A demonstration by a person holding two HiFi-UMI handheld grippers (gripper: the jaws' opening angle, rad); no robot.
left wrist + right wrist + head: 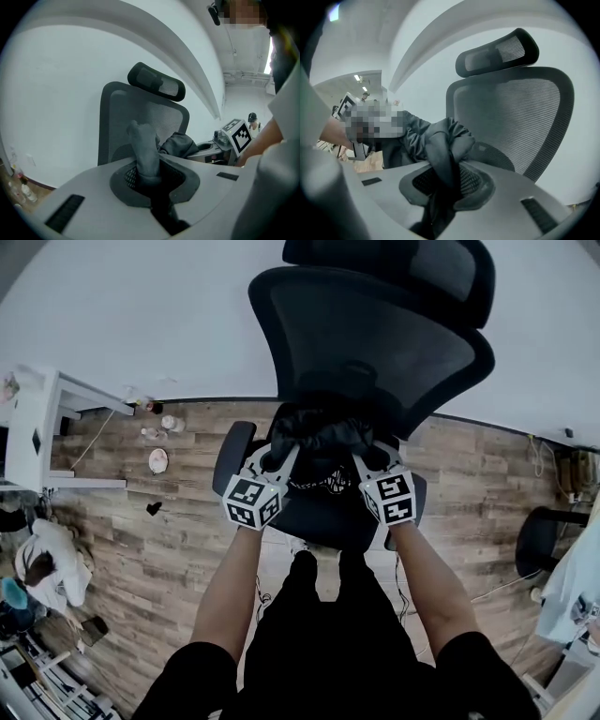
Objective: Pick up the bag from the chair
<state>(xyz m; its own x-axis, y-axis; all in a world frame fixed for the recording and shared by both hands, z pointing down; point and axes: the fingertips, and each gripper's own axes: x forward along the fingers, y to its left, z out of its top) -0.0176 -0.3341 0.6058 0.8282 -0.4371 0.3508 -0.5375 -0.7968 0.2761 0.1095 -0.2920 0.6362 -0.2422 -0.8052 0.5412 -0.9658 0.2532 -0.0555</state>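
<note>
A dark cloth bag (317, 435) hangs between my two grippers, above the seat of a black mesh office chair (375, 343). My left gripper (275, 458) is shut on a bunched fold of the bag (145, 150) at its left end. My right gripper (368, 459) is shut on another gathered fold of the bag (440, 154) at its right end. In the left gripper view the chair's backrest (117, 122) and headrest stand right behind the pinched cloth. The bag's underside is hidden by the grippers.
The chair's seat (319, 512) lies just below the bag, with its armrest (232, 454) at the left. A white desk (37, 432) stands at the far left, with small bottles (161, 424) on the wooden floor by the wall. A person (47, 568) crouches at lower left.
</note>
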